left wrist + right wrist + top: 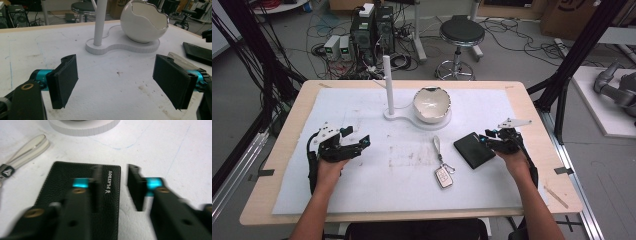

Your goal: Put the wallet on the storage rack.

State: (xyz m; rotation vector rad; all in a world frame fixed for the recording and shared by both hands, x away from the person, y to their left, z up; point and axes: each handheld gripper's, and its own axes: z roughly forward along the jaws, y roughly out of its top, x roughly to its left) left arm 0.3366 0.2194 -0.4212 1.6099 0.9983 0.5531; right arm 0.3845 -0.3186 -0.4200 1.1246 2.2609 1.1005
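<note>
A: Nearest the lens, the right claw (113, 192) hangs over the black wallet (82, 195), jaws part open. One jaw sits above the leather and the other over bare table (162, 150) just past the wallet's edge.

B: Is it gripping anything?

A: No. The pads aren't pressing on the wallet, so it's released. From above, the right claw (493, 140) is at the wallet's (474, 150) right edge, and the wallet lies flat on the white mat, to the right of the car key (443, 176) and its strap.

B: And the other hand?

A: The left claw (115, 82) is wide open with only stained mat between its pads. In the high view the left claw (354, 142) rests well to the left, far from everything.

B: What could go wrong?

A: The wallet lies flat, so I think a jaw could skate across the leather instead of getting under the edge. If it closes like that, it may just push the wallet towards the key.

B: Anything else in the way?

A: The egg-shaped white bowl (431, 104) on its stand (388, 80) sits behind, well apart. I'd say only a careless lift towards it would risk a knock.
</note>
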